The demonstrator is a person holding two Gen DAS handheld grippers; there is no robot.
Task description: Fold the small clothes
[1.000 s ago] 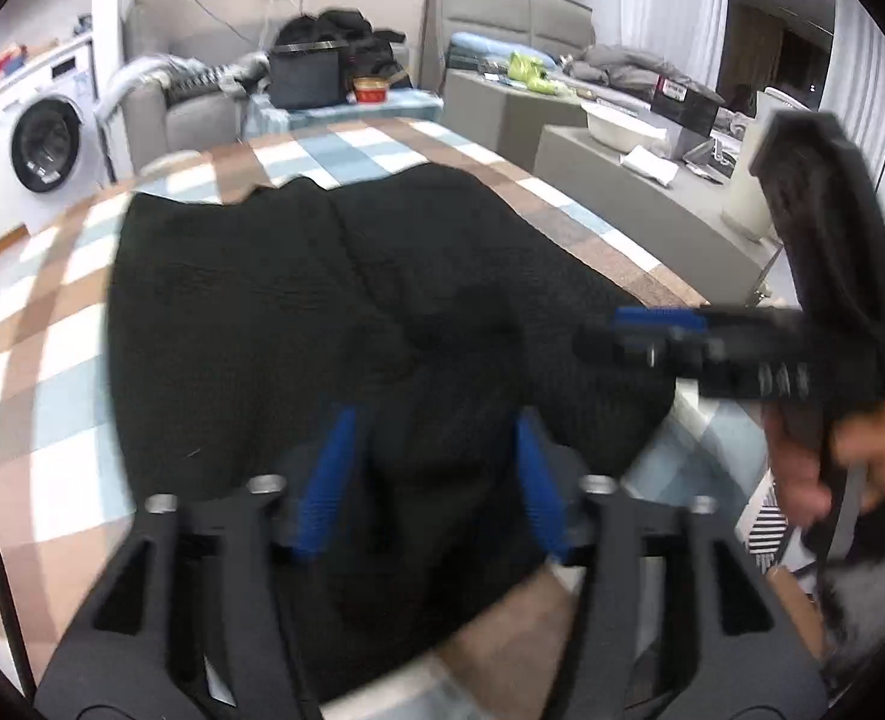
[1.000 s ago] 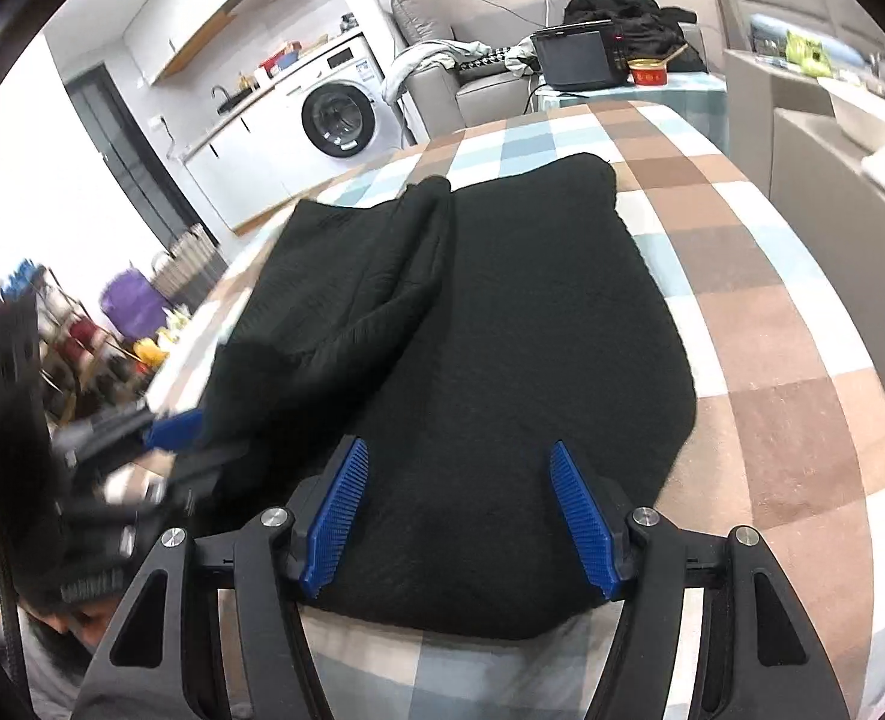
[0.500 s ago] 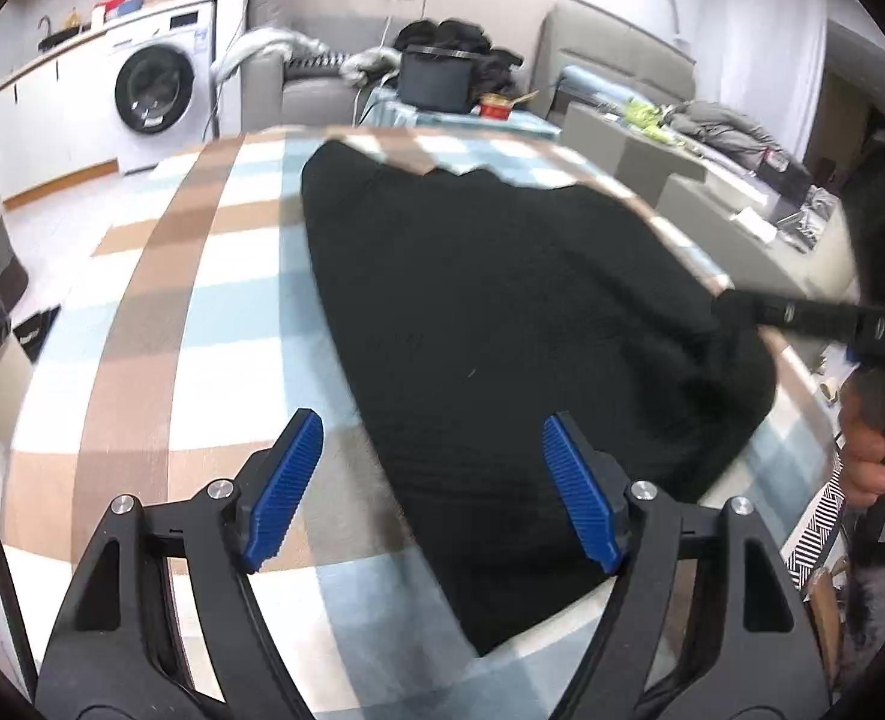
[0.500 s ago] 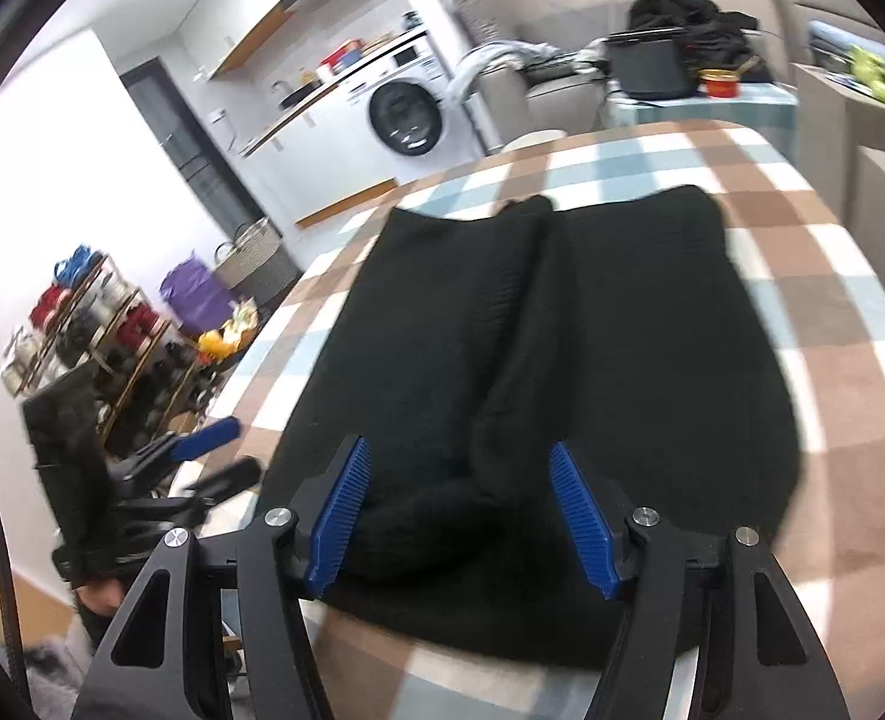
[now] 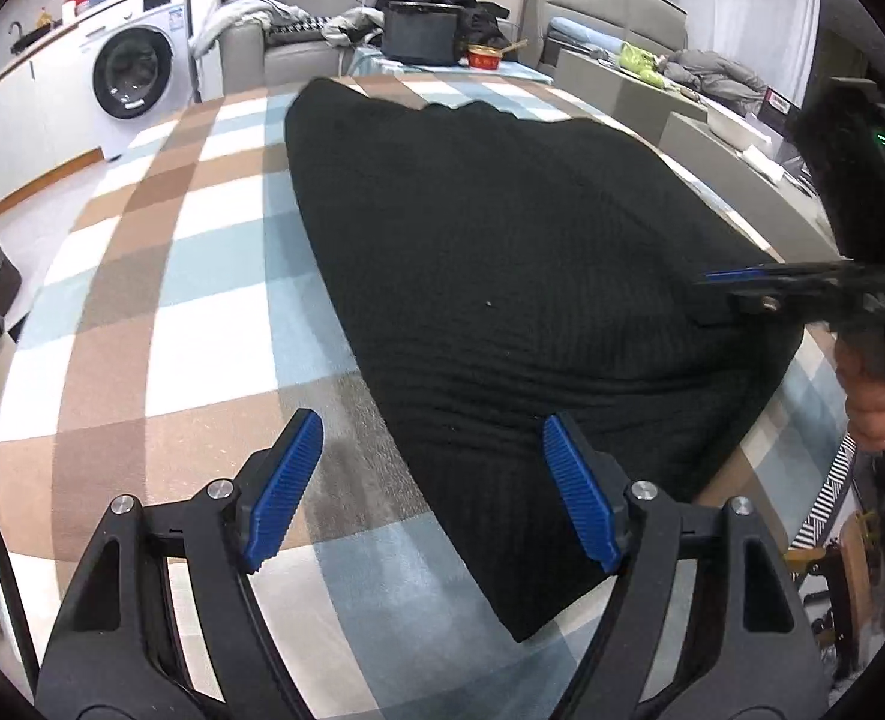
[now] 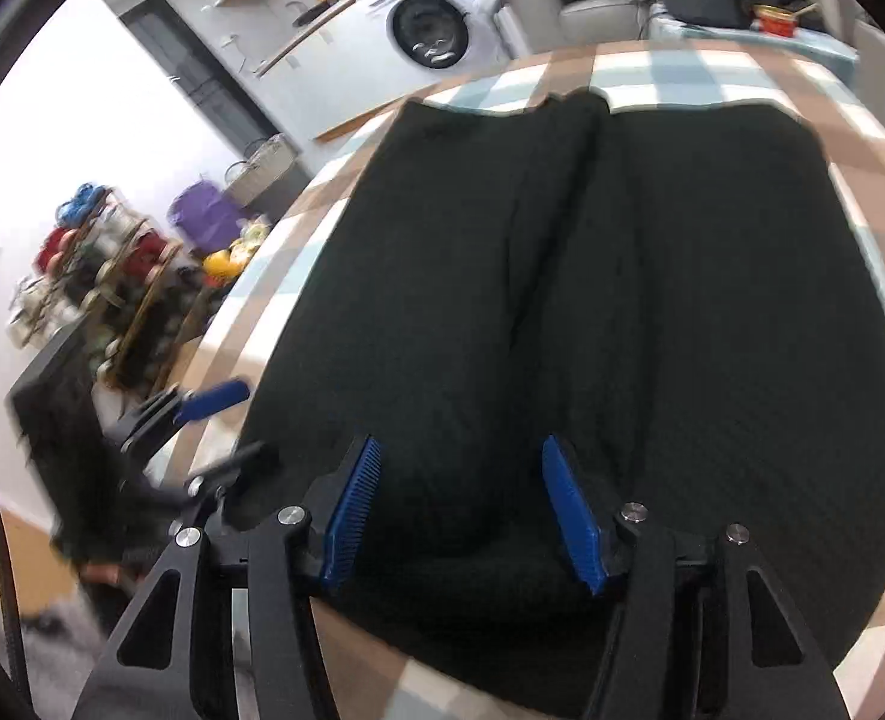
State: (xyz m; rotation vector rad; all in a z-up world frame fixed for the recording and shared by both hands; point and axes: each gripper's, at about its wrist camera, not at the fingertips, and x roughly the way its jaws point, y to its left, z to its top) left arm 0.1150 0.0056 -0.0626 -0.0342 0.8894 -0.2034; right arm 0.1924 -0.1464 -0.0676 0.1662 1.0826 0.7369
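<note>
Garment (image 6: pixel 652 300) beneath right gripper's (image 6: pixel 463 504) spread fingers (image 6: pixel 355 507)

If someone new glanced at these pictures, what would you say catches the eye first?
A big black knit garment sprawls across the checked brown, blue and white tablecloth. Two pairs of blue-padded tongs hang open over its near edge, the left tongs at its corner, the right tongs over its middle. A white washing machine stands behind.
</note>
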